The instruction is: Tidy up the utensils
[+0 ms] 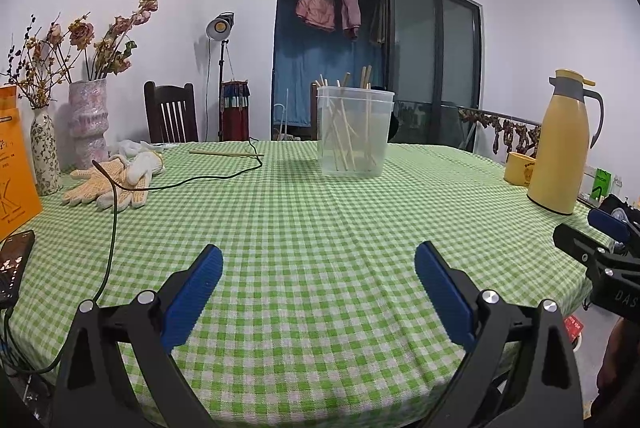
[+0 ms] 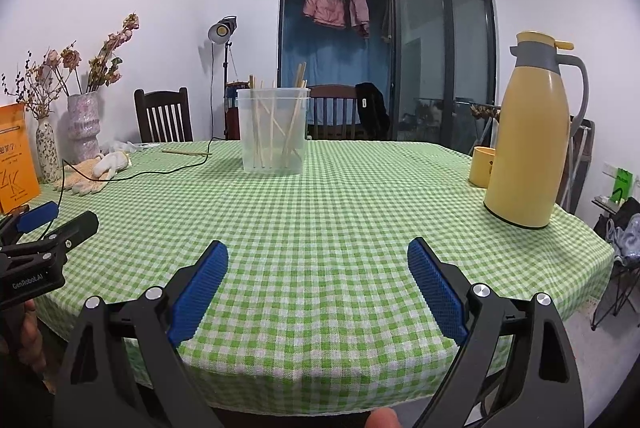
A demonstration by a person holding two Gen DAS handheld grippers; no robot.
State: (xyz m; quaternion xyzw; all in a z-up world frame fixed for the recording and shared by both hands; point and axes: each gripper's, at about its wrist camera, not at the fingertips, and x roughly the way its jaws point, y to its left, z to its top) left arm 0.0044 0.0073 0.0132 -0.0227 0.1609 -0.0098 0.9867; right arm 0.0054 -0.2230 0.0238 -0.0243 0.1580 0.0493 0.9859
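Note:
A clear plastic tub (image 1: 354, 132) (image 2: 273, 130) stands on the far middle of the green checked table (image 1: 304, 228) (image 2: 340, 212), holding several wooden chopsticks upright. One loose pair of chopsticks (image 1: 224, 153) (image 2: 185, 152) lies flat on the cloth at the far left, behind a black cable. My left gripper (image 1: 318, 260) hovers open over the near edge, nothing between its blue pads. My right gripper (image 2: 318, 254) is likewise open and empty, well short of the tub. Each gripper shows at the other view's side edge, the left gripper (image 2: 44, 224) and the right gripper (image 1: 592, 228).
Knit gloves (image 1: 116, 178) (image 2: 92, 174) and the black cable (image 1: 168, 186) lie at left, near two vases (image 1: 86, 120) and an orange book (image 1: 12, 164). A yellow thermos (image 1: 560, 144) (image 2: 532, 136) and yellow cup (image 2: 482, 166) stand at right. A phone (image 1: 12, 264) rests at the near left.

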